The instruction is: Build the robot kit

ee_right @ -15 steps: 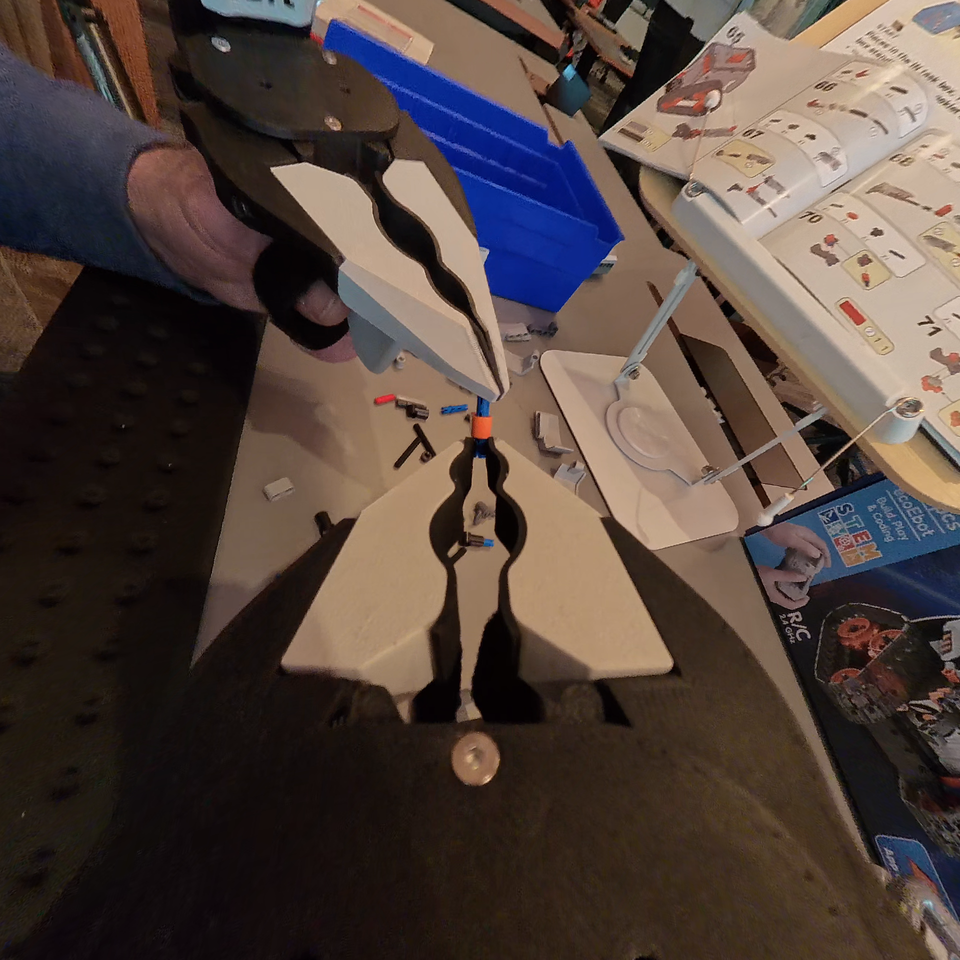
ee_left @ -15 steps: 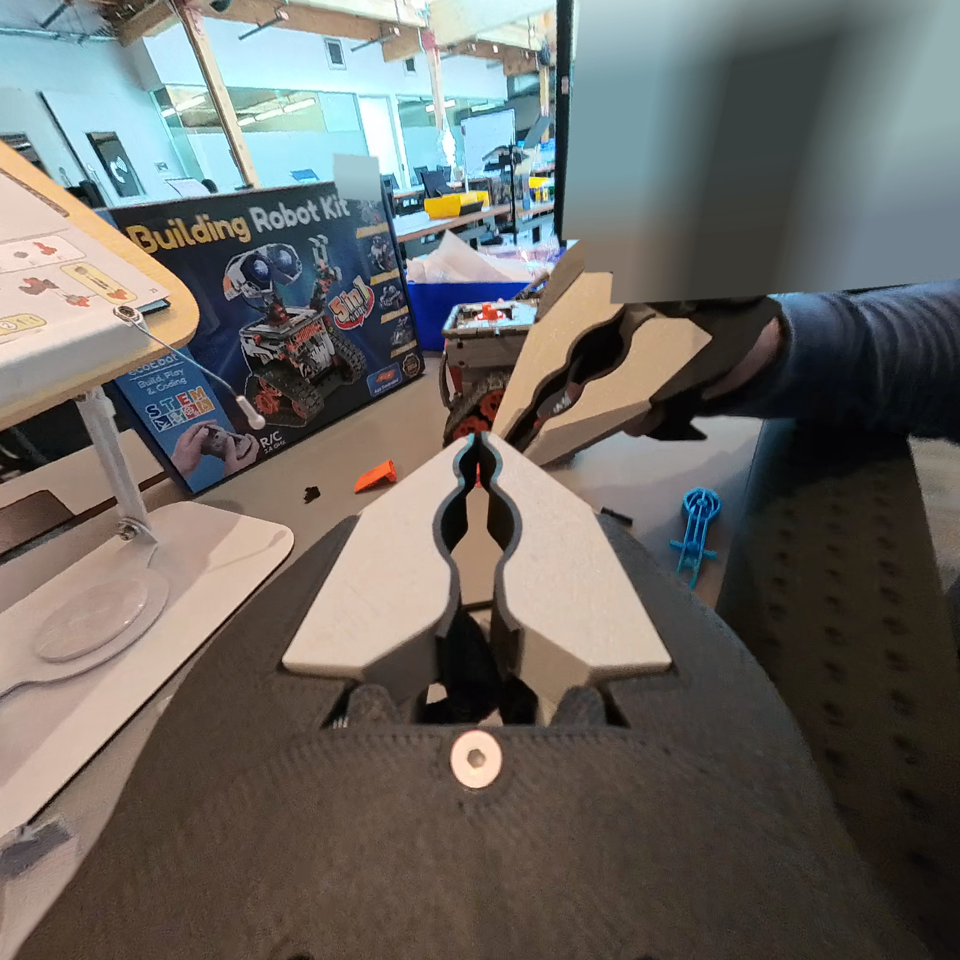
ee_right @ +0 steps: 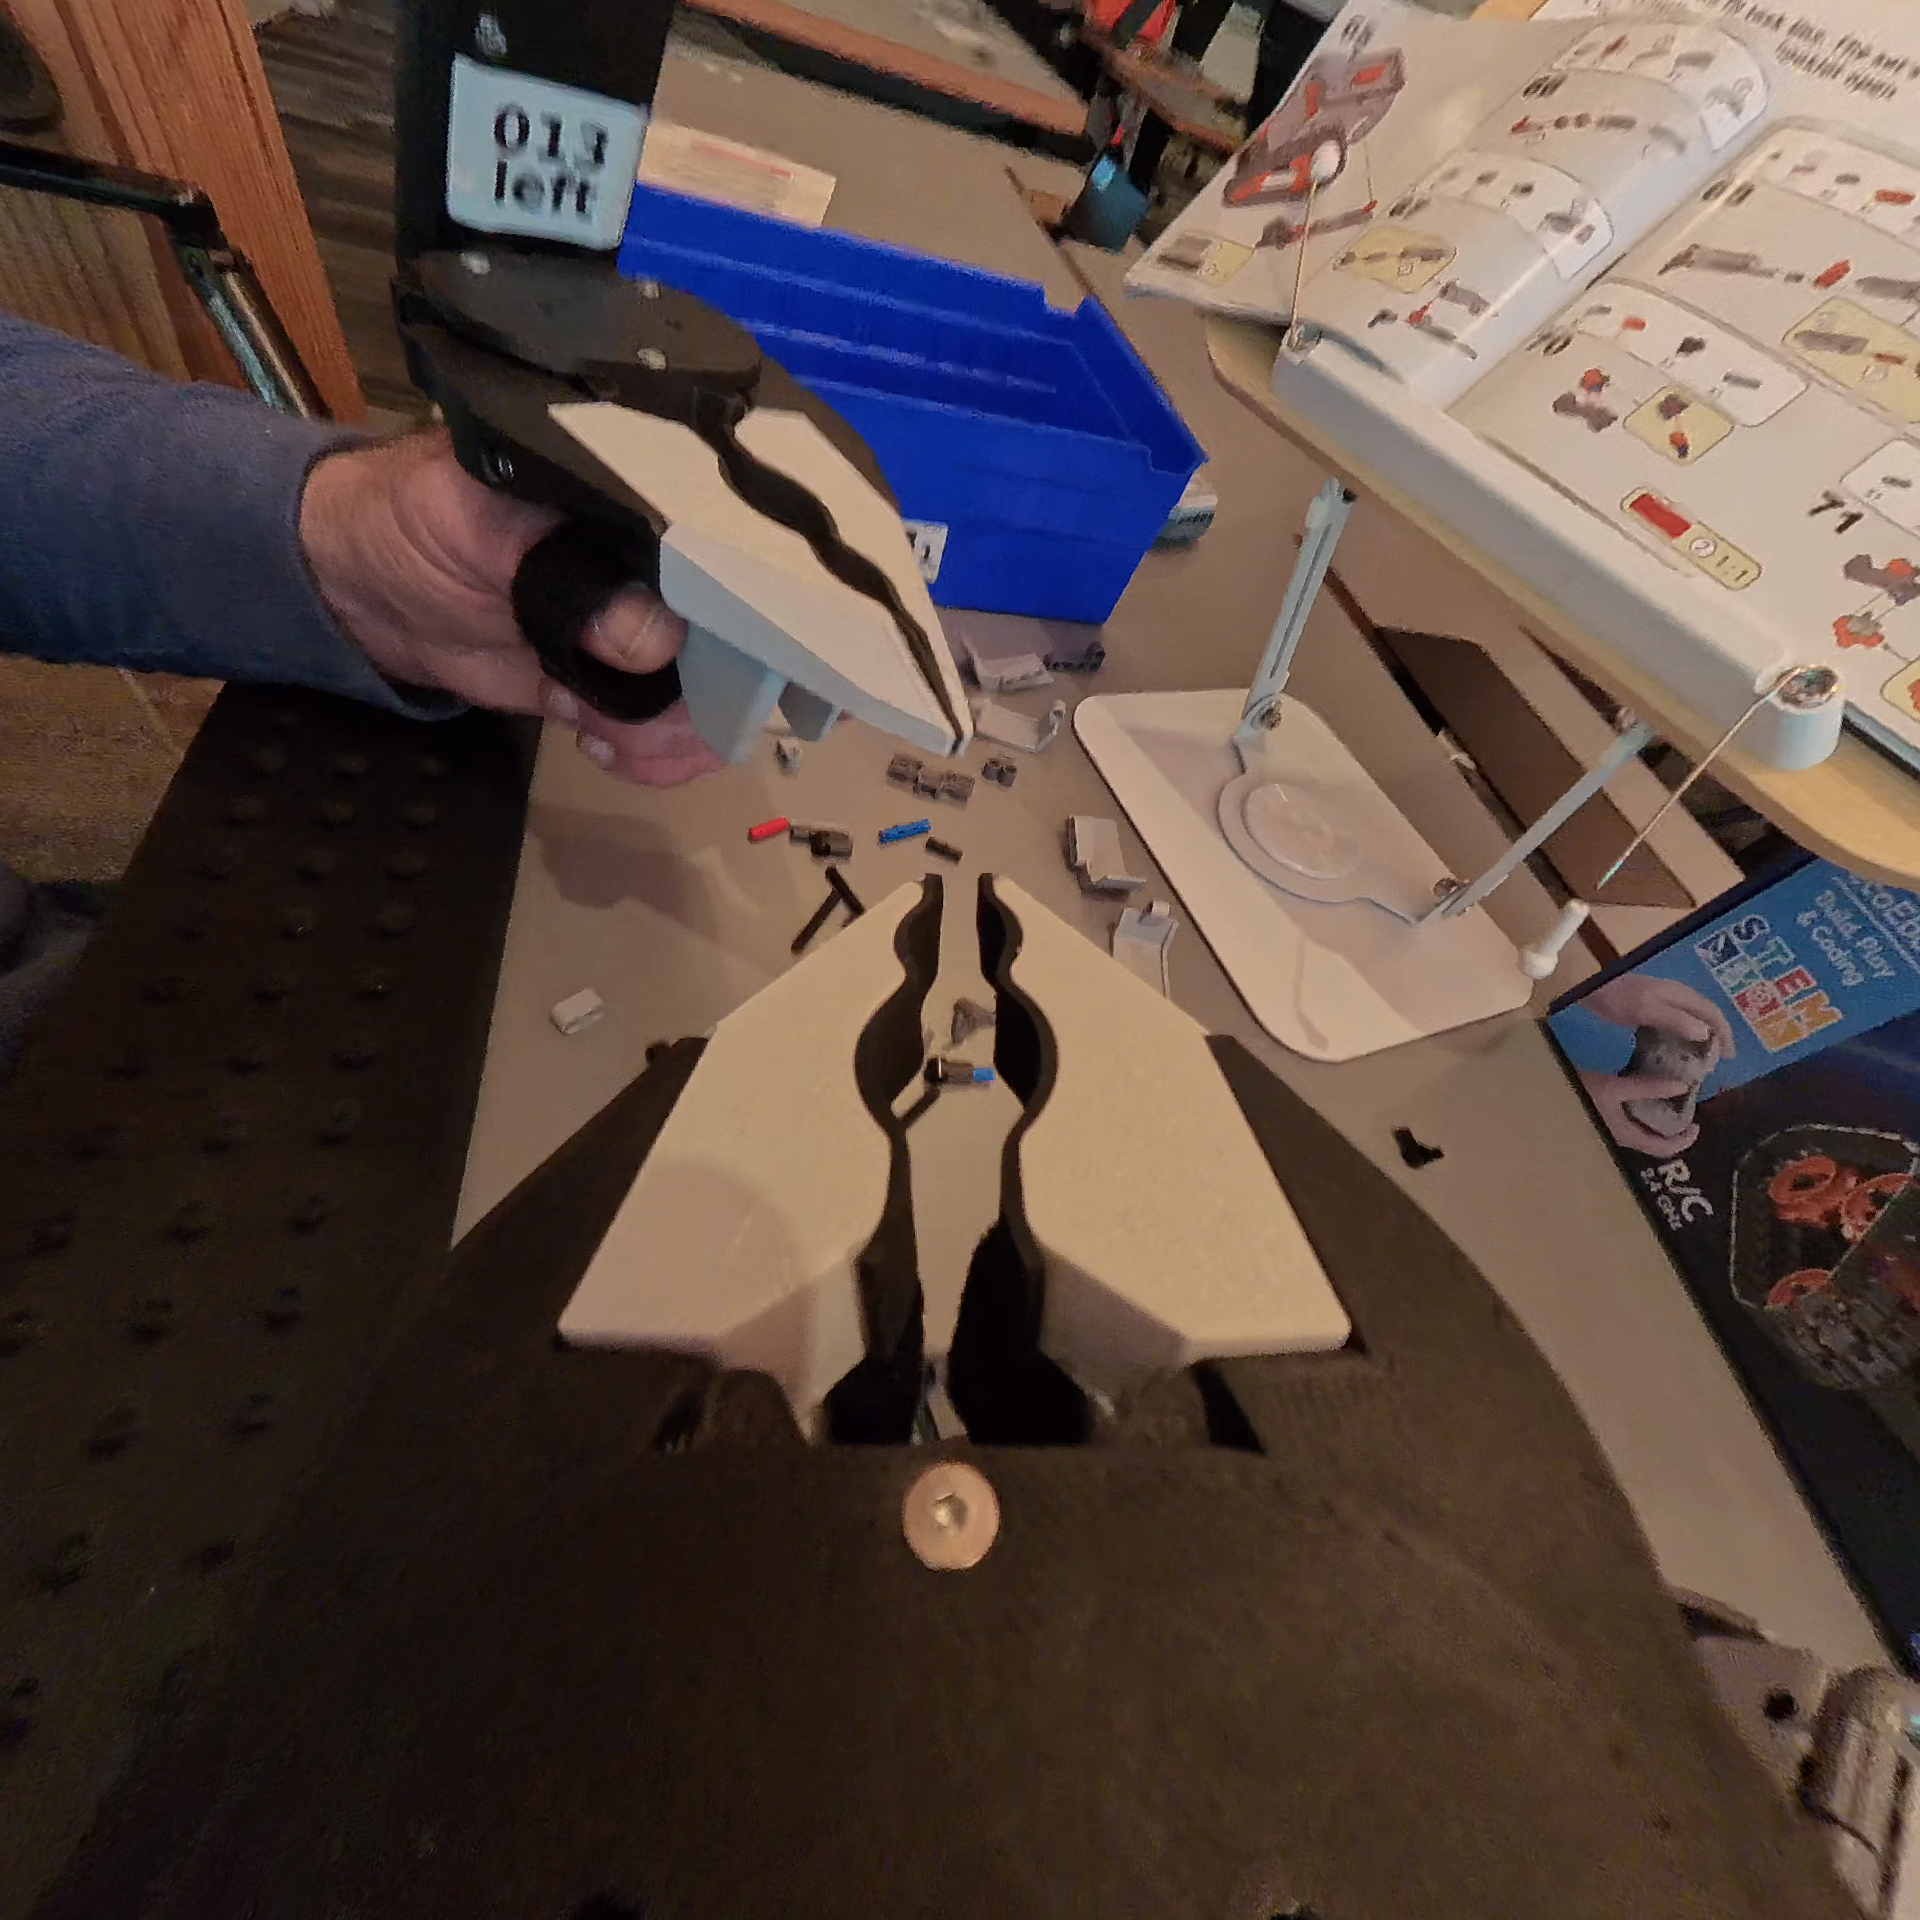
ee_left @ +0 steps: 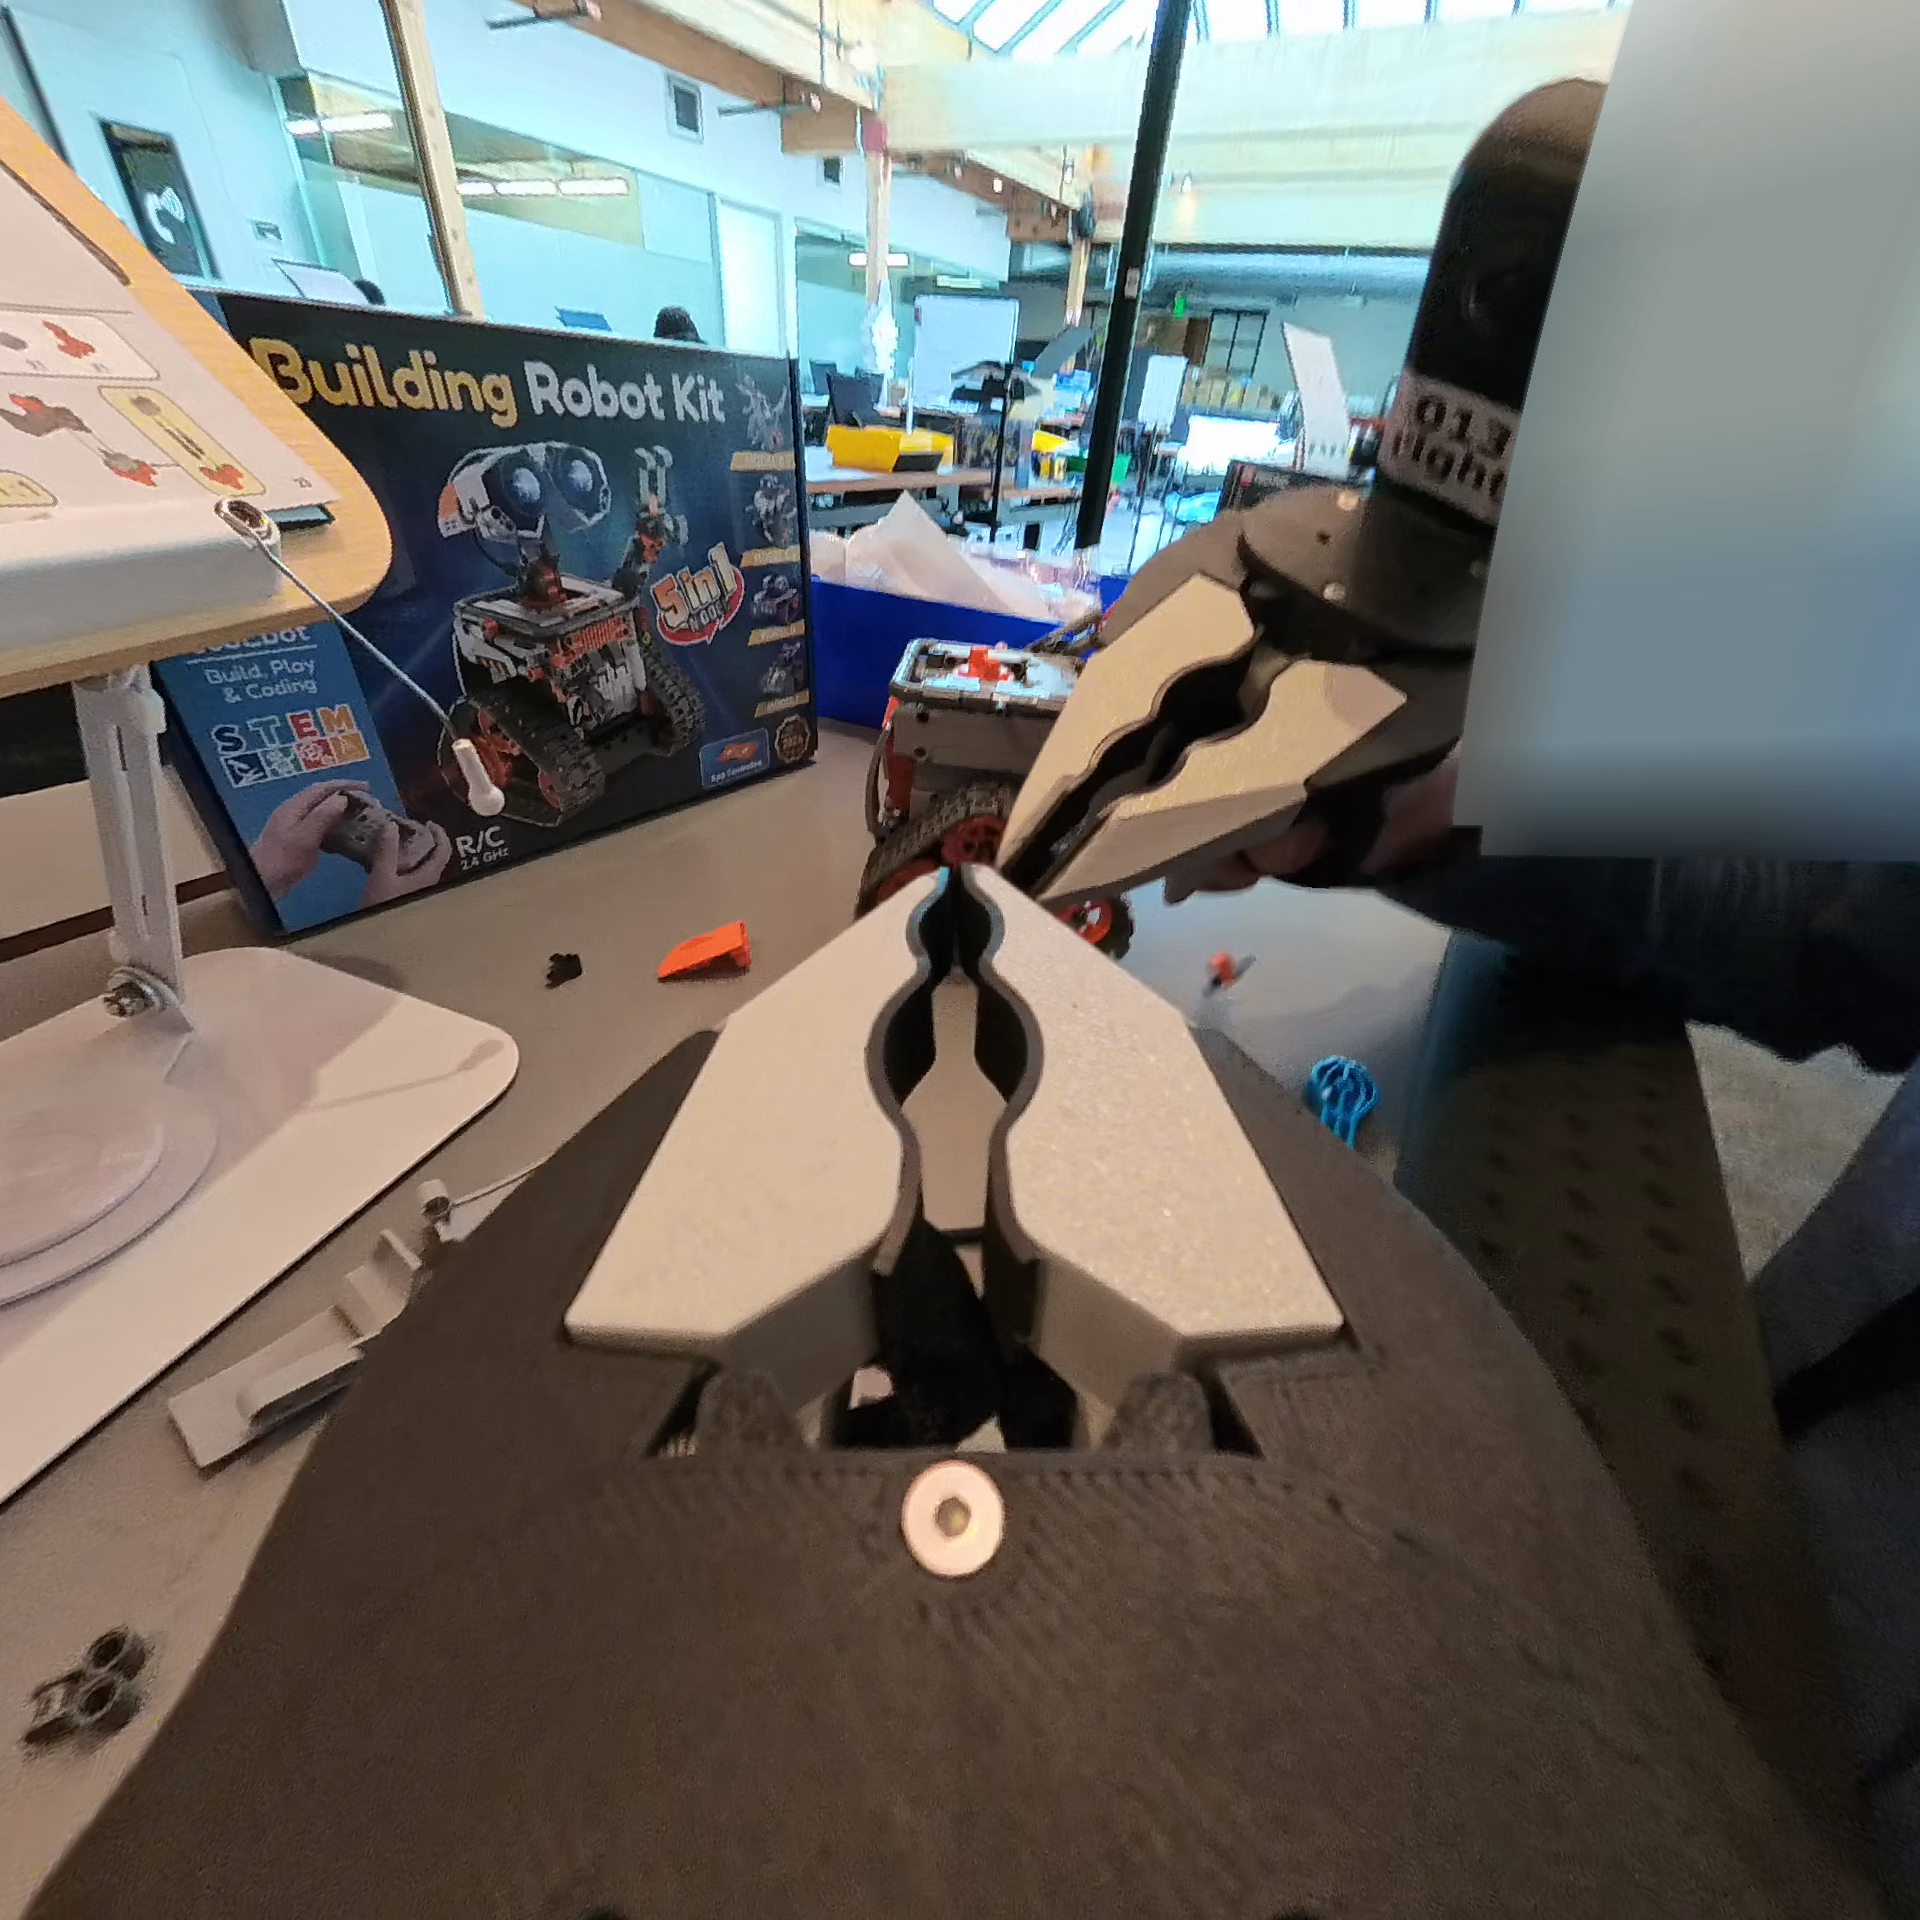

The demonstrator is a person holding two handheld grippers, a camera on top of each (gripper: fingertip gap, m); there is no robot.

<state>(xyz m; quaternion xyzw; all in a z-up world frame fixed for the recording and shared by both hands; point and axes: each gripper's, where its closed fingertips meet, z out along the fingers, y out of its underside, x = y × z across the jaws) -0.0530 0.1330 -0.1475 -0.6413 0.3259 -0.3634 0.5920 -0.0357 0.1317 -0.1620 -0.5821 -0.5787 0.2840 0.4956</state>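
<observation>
Far left, an instruction booklet [ee_left: 104, 416] lies open on a tilted white book stand [ee_left: 312, 1091], propped, I'd say, so its pages face whoever works here. Behind it a robot kit box [ee_left: 520, 623] stands upright at the back of the counter [ee_left: 623, 1039], out of the way but with its picture in sight. A small orange wedge piece [ee_left: 707, 951] lies loose in front of the box.

In the middle, the left hand-held gripper [ee_left: 954, 883] hangs above the counter, clenched tip to tip with nothing visible between its fingers. Just beyond it sits a half-built tracked robot model [ee_left: 956, 707].

The right hand-held gripper [ee_right: 961, 883] comes in from the right, nose almost against the left one's, slightly released and empty, a narrow slit showing between its tips. Both point toward the same spot, as if for fine work together. Below them, small pins [ee_right: 904, 831] are scattered within easy reach, a blue parts bin [ee_right: 987, 416] beyond. A blue plastic piece [ee_left: 1340, 1091] lies near the right edge.
</observation>
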